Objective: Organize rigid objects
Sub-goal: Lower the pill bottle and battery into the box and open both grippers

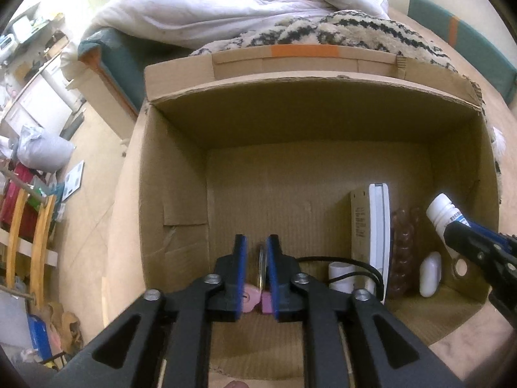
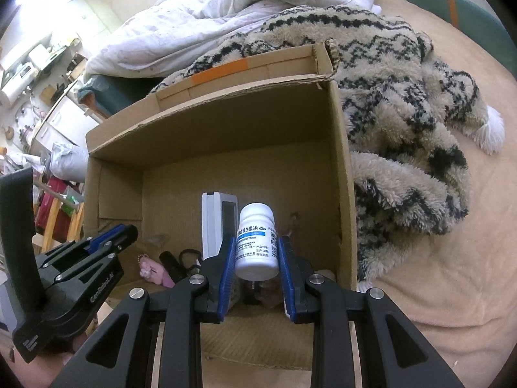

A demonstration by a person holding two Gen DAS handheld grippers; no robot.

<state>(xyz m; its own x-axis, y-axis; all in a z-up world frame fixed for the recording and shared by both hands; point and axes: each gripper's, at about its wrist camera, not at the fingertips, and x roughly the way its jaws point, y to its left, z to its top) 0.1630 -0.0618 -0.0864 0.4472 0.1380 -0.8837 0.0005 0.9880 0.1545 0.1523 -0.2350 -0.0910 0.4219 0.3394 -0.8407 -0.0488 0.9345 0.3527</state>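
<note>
We find the left gripper (image 1: 256, 260) low inside the cardboard box (image 1: 323, 119), its jaws slightly apart with a pink keychain (image 1: 253, 300) between them; whether the pads press it, we cannot tell. The right gripper (image 2: 257, 260) pinches a white pill bottle (image 2: 257, 239) above the box's right side. Beyond stand a white device (image 1: 379, 229) and a white case (image 1: 430, 273). Behind the box lies a patterned blanket (image 2: 404, 103).
</note>
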